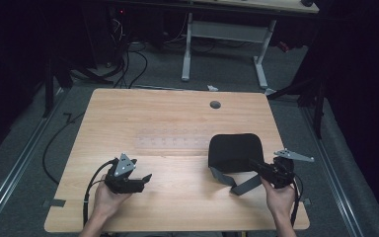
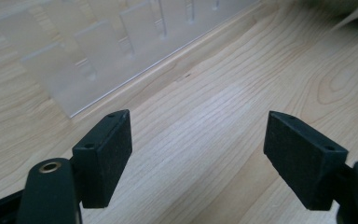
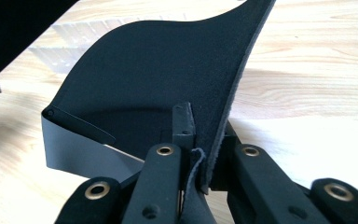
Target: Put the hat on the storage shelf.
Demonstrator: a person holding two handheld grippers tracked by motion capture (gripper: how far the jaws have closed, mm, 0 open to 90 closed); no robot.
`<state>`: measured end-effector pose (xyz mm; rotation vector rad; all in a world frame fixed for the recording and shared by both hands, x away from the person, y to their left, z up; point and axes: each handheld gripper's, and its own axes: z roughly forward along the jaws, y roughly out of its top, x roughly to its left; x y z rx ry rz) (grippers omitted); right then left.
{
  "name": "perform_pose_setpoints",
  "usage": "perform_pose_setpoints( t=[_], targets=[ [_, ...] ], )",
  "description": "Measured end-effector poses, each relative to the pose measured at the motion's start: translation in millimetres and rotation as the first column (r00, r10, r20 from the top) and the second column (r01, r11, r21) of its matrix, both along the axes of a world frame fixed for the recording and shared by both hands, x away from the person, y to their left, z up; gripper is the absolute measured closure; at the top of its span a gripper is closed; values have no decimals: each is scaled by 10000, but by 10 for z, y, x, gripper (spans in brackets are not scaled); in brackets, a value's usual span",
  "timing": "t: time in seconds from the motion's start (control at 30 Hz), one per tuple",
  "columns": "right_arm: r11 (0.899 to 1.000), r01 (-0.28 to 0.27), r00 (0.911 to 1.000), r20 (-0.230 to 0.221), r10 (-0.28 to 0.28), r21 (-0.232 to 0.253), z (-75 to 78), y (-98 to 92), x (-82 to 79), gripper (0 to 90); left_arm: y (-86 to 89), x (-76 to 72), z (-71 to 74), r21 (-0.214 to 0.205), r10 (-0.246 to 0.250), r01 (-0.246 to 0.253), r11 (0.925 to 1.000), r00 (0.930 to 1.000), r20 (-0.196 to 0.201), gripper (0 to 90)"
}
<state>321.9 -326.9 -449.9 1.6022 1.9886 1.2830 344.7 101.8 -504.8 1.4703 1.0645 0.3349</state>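
Right gripper [image 3: 200,163] pinches black mat [image 3: 158,79], hiding fingers.

table [image 1: 177,118]: light wood grain. pad [image 1: 235,150]: black, grey strap [image 1: 237,181]. organiser tray [image 1: 172,143]: clear. both grippers: black.

black mouse pad [image 1: 235,150] with grey underside, near edge lifted, on right of table [image 1: 168,113]
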Motion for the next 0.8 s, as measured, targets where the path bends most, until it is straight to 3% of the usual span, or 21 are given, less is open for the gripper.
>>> perform_pose_setpoints(
  t=[0.1, 0.3, 0.8],
  targets=[
    [9995, -288, 9995, -83, 289, 138, 23, 80, 21, 850, -36, -12, 25, -63, -79, 80, 9999, 9999, 73, 219],
    [9976, -648, 9978, -101, 650, 251, 47, 182, 47, 850, -128, -41, 46, 207, -525, 525, 9984, 9986, -12, 160],
    [9858, -1632, 9854, -424, 1649, 394, 80, 553, 123, 849, -392, -87, 121, 267, -1259, 1248, 9918, 9910, 446, 157]
  ],
)
